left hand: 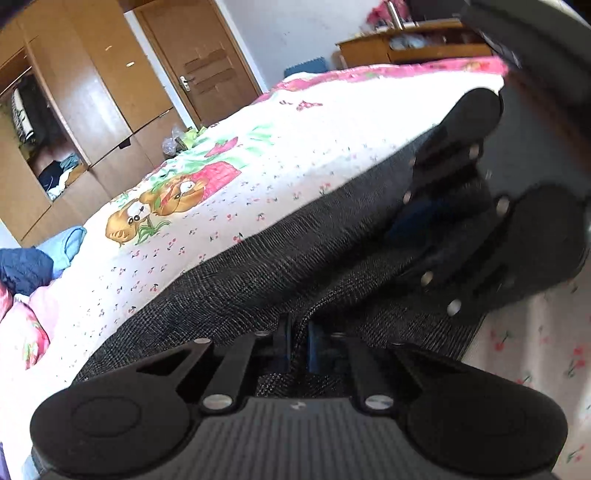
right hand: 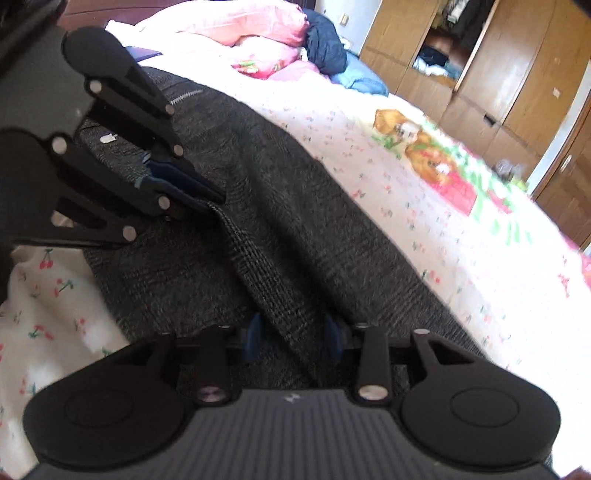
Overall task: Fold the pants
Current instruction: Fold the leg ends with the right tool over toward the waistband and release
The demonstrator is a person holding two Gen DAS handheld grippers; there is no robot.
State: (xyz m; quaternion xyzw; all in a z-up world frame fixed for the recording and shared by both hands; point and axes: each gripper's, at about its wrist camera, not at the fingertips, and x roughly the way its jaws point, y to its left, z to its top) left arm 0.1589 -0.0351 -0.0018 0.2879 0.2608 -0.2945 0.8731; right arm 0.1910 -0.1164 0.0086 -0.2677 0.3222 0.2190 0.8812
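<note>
Dark grey checked pants [left hand: 258,266] lie spread on a bed with a white cherry-print sheet [left hand: 258,177]; they also show in the right wrist view [right hand: 288,206]. My left gripper [left hand: 297,343] is shut on a raised fold of the pants' edge; it also shows in the right wrist view [right hand: 207,201]. My right gripper [right hand: 293,336] is closed on a ridge of the same edge close beside it, blue pads either side of the cloth; it also shows in the left wrist view [left hand: 402,221].
Pink pillows [right hand: 258,33] and blue clothes [right hand: 332,48] lie at the head of the bed. A wooden wardrobe [left hand: 74,92] and a door [left hand: 199,62] stand beyond the bed. A wooden desk [left hand: 413,48] is at the far end.
</note>
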